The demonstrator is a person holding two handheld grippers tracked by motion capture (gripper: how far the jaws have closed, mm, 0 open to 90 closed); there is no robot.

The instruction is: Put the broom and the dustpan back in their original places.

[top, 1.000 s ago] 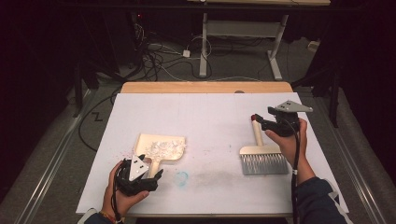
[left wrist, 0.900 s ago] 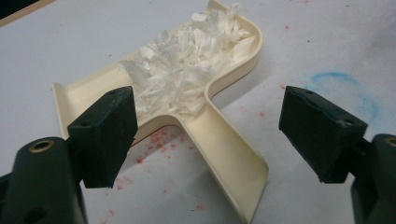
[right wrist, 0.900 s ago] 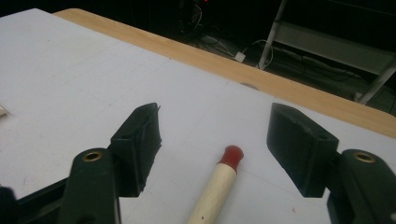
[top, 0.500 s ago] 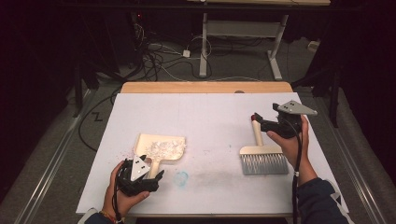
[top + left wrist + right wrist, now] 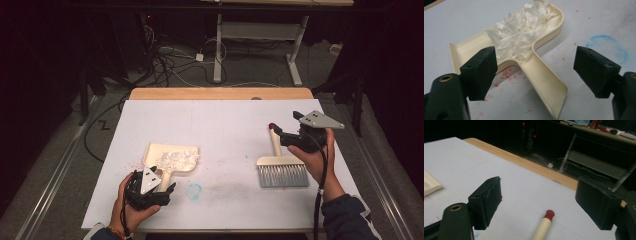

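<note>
Black rubber pads on the left tool [image 5: 534, 75] stand wide apart, astride the handle of the cream dustpan [image 5: 544, 80] without touching it. That handle runs from the pan's mouth back toward the tool, so its long axis lies nearly in line with the jaws' reach; closing on it looks like the move in hand. White paper shreds [image 5: 521, 35] fill the pan's far end. In the high view the left tool [image 5: 150, 192] sits at the near left of the desk, with the dustpan [image 5: 172, 159] just beyond it.

On the right, the other tool [image 5: 539, 202] is likewise apart, its jaws either side of the brush [image 5: 544, 225] handle, whose red tip points toward the far edge. From above, the right tool [image 5: 285, 136] hovers over that handle, while the brush [image 5: 281, 172] lies with its bristles toward the near side. Each hand has its own thing closest: left for the pan, right for the brush.

White sheeting covers the desk [image 5: 220, 125], marked by a blue smudge [image 5: 195, 190] and red specks [image 5: 506, 75]. Beyond the wooden far edge, the room is dark, with cables [image 5: 175, 55] on the floor and a frame of metal legs [image 5: 295, 55].
</note>
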